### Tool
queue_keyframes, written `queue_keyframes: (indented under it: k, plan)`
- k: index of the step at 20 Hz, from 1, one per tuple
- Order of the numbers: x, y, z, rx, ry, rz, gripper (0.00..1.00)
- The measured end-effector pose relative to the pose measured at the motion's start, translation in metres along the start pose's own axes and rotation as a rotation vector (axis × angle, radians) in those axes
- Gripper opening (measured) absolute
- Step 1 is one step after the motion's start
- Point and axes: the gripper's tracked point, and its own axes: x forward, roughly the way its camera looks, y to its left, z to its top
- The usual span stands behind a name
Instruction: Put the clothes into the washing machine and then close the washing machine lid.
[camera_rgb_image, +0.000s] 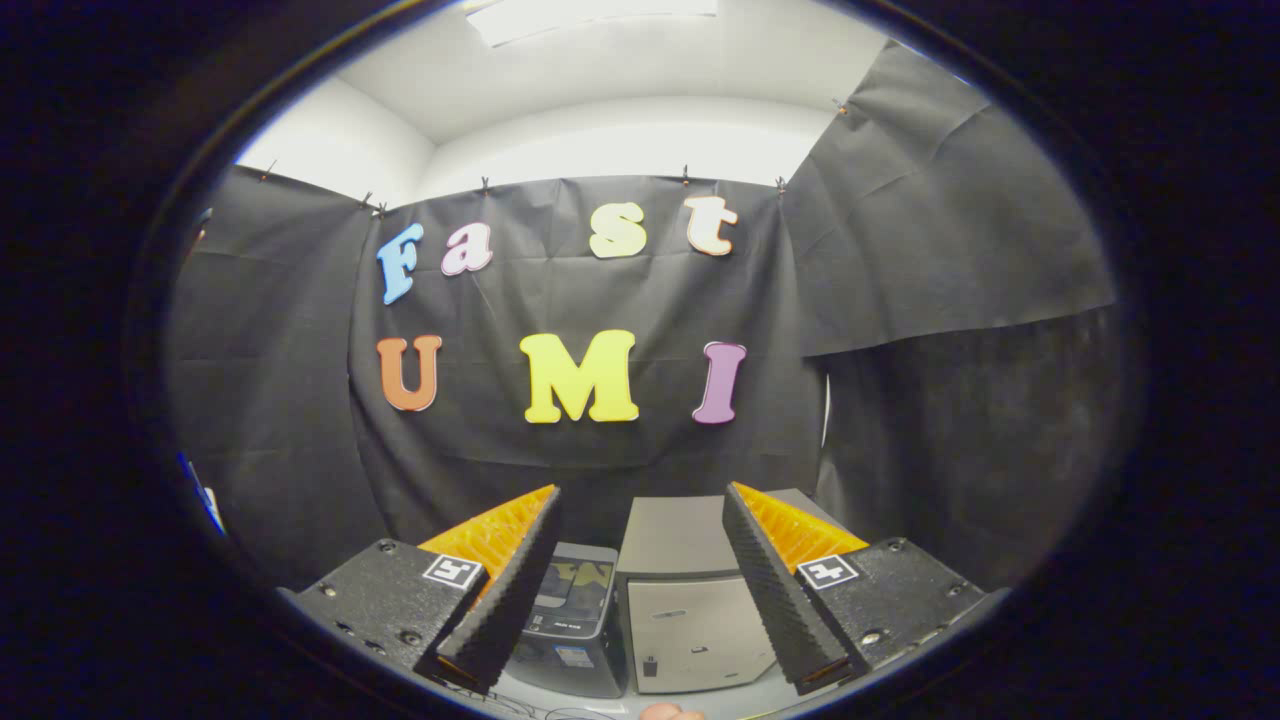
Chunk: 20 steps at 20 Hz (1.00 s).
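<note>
My gripper (642, 495) is open, with a wide gap and nothing between the fingers. It is held high and looks level at the booth's back wall. Beyond and below the fingers a small dark washing machine (573, 625) stands on a white surface (735, 700), partly hidden by the left finger (505, 590). Its top lid has a see-through window and seems to lie flat. A sliver of something pinkish (672, 712) shows at the very bottom; I cannot tell what it is.
A grey box-shaped cabinet (690, 610) stands right beside the washing machine, on its right. Thin cables (530, 710) lie in front of the machine. Black cloth walls close the booth at the back and on both sides.
</note>
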Motion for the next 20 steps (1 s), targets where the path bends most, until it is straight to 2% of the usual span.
queue_keyframes:
  k: [9,20]
  plan:
    - [-0.028,-0.04,-0.014,0.02,0.024,0.045,1.0]
    - [-0.028,-0.038,-0.011,0.016,0.022,0.092,1.0]
